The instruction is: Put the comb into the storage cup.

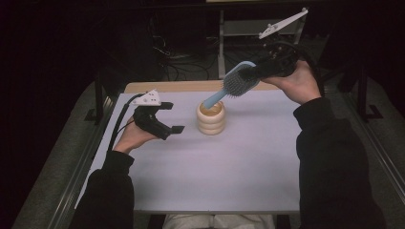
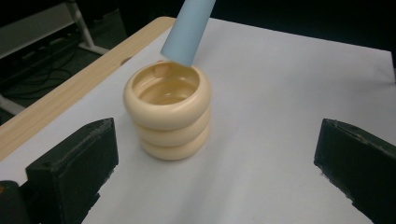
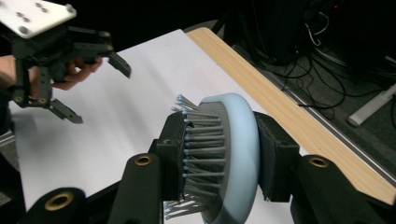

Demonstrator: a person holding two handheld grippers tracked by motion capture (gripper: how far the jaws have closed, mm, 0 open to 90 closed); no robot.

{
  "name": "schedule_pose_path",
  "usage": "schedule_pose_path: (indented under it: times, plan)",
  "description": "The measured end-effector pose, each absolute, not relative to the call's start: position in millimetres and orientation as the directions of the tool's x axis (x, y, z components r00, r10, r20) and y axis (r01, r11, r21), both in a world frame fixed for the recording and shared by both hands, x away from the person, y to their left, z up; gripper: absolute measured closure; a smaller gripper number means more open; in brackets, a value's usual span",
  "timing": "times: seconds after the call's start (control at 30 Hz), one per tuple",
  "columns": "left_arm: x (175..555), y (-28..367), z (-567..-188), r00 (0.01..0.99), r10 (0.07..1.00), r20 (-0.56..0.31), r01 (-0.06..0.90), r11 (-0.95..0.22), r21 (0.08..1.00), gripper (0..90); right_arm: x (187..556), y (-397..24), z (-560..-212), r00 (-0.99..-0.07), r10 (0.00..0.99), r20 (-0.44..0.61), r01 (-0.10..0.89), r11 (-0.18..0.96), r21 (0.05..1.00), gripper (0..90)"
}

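One container stands on the white table top [image 1: 205,181]: a cream holder [image 1: 211,118] shaped like three stacked rings, open at the top, set near the middle of the far half of the table. From the left gripper view its hollow [image 2: 164,87] looks smooth and cream inside, with nothing lying at the bottom that can be made out. A pale blue hairbrush [image 1: 229,85] slants down toward it from the upper right, and the round end of its handle [image 2: 187,32] sits right at the far rim of the holder's mouth; whether it touches the rim or has just entered cannot be told.

The right gripper [image 1: 260,70] has its jaws clamped tight on the brush head, one pad against the blue back and the other pressed into the bristles [image 3: 198,154], as the right gripper view shows close up. It is held up over the far right part of the table, so the brush hangs from the claw with the handle pointing down and left.

The left gripper [image 1: 173,117] sits to the left of the holder, just beside it but apart, jaws spread wide and gripping nothing. In its own view the holder stands ahead between the two black jaws, nearer the left one, with clear table on both sides
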State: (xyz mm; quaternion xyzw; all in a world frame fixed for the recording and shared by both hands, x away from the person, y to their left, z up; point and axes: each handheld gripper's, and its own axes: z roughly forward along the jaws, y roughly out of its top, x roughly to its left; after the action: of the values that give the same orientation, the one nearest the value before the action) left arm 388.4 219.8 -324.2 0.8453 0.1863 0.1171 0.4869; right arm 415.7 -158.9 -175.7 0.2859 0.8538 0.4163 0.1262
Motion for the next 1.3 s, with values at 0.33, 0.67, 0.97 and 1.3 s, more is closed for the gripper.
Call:
schedule_pose_path:
  times: [0.33, 0.67, 0.97, 1.3]
  plan:
    - [381, 254, -334, 0.872, 0.49, 0.007, 0.225, -0.413, 0.883, 0.0, 433, -160, -184, -0.797, 0.603, 0.033, 0.4, 0.486, 0.777, 57.8]
    - [374, 282, -345, 0.839, 0.544, -0.007, 0.254, -0.381, 0.889, 0.0, 447, -155, -196, -0.789, 0.612, 0.051, 0.431, 0.492, 0.756, 57.7]
    - [362, 304, -357, 0.806, 0.592, -0.01, 0.27, -0.352, 0.896, 0.0, 456, -150, -208, -0.782, 0.62, 0.059, 0.456, 0.505, 0.733, 57.5]
    - [344, 336, -376, 0.759, 0.65, -0.039, 0.323, -0.324, 0.889, 0.0, 466, -143, -222, -0.778, 0.624, 0.071, 0.478, 0.515, 0.712, 57.5]
